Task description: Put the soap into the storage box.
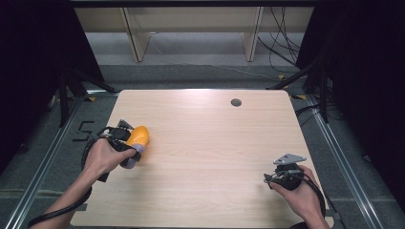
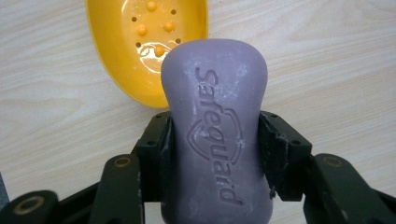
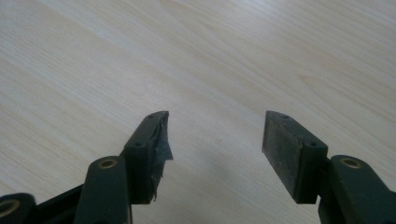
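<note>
High view: a yellow soap dish [image 1: 139,136] is being kept at the table's [image 1: 210,157] left side; the left gripper [image 1: 129,149] is being held just beside it, the right gripper [image 1: 285,172] at the near right.

Left gripper view: a purple soap bar [image 2: 217,135], embossed "Safeguard", is being clamped between the jaws, overlapping the dish's near rim; the dish is lying empty.

Right gripper view: the jaws are being held apart over bare wood, gripping nothing.

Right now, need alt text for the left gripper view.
A purple soap bar embossed "Safeguard" is clamped between the left gripper's black fingers. Beyond it, an empty yellow soap dish with drain holes and bumps lies on the pale wooden table.
</note>
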`<state>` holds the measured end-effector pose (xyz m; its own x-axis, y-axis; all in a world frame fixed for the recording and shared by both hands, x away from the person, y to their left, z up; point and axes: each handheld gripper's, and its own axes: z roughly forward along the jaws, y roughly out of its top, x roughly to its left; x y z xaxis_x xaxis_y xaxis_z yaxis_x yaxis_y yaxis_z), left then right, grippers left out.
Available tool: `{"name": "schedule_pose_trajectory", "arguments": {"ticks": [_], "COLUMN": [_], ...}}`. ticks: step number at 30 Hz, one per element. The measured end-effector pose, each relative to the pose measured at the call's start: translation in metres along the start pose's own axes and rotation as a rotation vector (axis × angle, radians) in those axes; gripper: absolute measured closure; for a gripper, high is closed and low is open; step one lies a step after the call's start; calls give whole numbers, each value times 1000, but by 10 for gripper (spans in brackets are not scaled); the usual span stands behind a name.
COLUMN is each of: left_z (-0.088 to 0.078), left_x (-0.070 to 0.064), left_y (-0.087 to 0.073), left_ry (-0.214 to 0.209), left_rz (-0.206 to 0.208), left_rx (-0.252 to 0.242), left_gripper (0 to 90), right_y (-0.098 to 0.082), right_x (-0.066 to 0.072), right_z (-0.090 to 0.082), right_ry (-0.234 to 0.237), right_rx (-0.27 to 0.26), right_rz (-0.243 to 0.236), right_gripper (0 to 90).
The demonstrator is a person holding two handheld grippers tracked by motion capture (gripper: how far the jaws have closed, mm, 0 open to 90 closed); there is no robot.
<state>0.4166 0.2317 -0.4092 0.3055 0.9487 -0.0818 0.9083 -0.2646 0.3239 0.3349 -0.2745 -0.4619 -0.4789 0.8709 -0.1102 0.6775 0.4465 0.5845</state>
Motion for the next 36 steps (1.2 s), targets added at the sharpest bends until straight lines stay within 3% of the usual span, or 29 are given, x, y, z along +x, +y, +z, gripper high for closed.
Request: {"name": "schedule_pose_trajectory", "arguments": {"ticks": [36], "left_z": [-7], "left_x": [10], "left_y": [18], "left_ry": [32], "left_rz": [-21], "left_rx": [-24], "left_gripper": [485], "right_y": [0], "right_x": [0], "right_z": [0], "right_ry": [2], "right_rx": [1], "right_rz": [2], "right_gripper": [414]}}
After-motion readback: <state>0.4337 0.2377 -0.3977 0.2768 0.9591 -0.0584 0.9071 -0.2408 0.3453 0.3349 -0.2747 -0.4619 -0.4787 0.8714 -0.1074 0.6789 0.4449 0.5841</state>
